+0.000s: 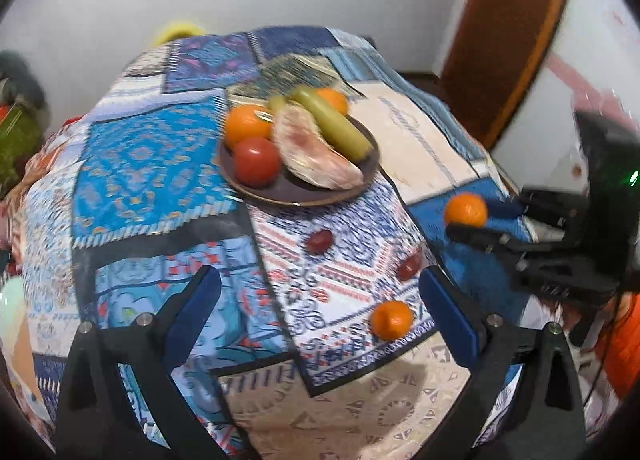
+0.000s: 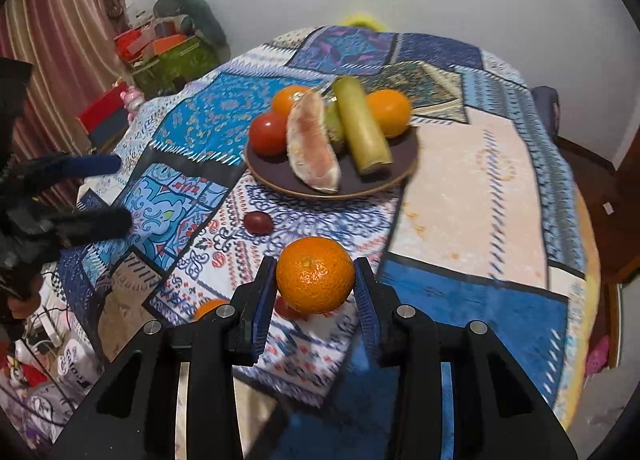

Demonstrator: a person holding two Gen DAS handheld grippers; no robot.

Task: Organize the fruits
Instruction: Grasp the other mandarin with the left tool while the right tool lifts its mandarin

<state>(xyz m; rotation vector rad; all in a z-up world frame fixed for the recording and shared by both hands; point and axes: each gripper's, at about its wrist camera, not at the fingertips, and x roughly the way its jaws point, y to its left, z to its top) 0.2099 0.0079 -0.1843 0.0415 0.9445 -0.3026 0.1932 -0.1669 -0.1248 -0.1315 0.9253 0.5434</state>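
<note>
A brown plate [image 1: 292, 196] [image 2: 376, 180] on the patterned tablecloth holds two oranges, a red tomato [image 1: 256, 161], a pomelo wedge [image 2: 312, 148] and a green stalk piece [image 2: 362, 128]. My right gripper [image 2: 316, 284] is shut on an orange [image 2: 315, 275] and holds it above the cloth; it also shows in the left wrist view [image 1: 466, 216]. My left gripper [image 1: 320, 300] is open and empty above the cloth, and shows at the left of the right wrist view [image 2: 120, 190]. Another orange [image 1: 391, 319] and two dark red fruits [image 1: 319, 241] [image 1: 409, 266] lie loose on the cloth.
The round table's edge [image 2: 592, 260] curves at the right, with a wooden chair [image 1: 508, 32] behind. Boxes and clutter [image 2: 168, 52] stand on the floor at the left by a striped curtain. A white wall is behind.
</note>
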